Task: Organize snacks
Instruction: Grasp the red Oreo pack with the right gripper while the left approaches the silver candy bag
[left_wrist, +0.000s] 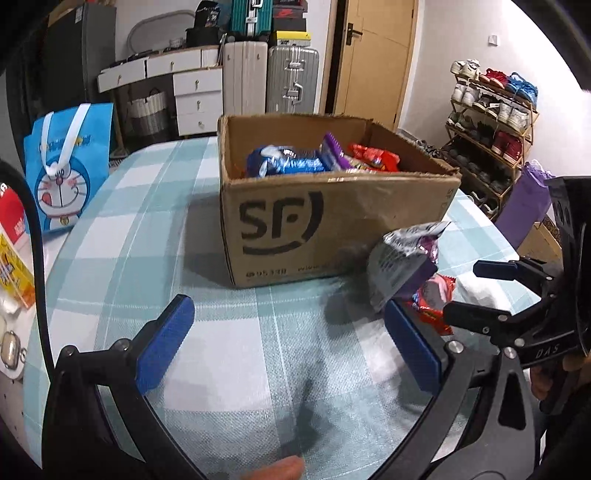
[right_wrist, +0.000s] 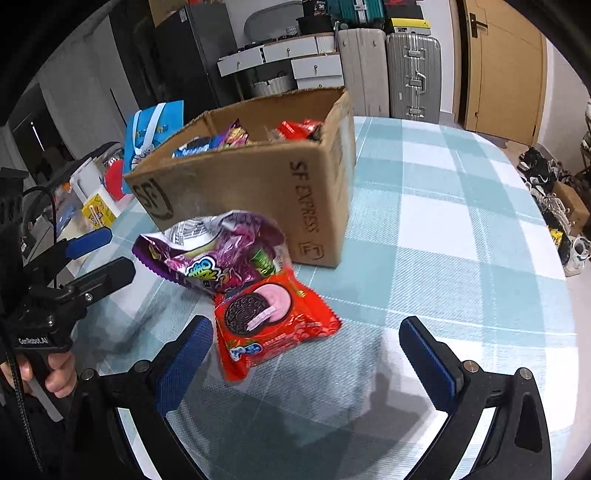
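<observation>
An open cardboard box (left_wrist: 332, 221) marked SF stands on the checked table, with blue, purple and red snack packs (left_wrist: 288, 162) inside. Right of it a crumpled purple bag (left_wrist: 402, 258) leans on a red pack (left_wrist: 434, 295). My left gripper (left_wrist: 290, 345) is open above bare cloth in front of the box, holding nothing. In the right wrist view the red cookie pack (right_wrist: 273, 325) lies flat, just ahead of the left pad of my open right gripper (right_wrist: 306, 365), untouched. The purple bag (right_wrist: 218, 258) rests behind it against the box (right_wrist: 258, 184).
A blue cartoon tote bag (left_wrist: 70, 173) stands off the table's left edge, with small items (right_wrist: 98, 212) near it. Suitcases (left_wrist: 291, 79) and drawers line the back wall; a shoe rack (left_wrist: 491, 122) is to the right. Bare checked tablecloth (right_wrist: 461, 240) stretches right of the box.
</observation>
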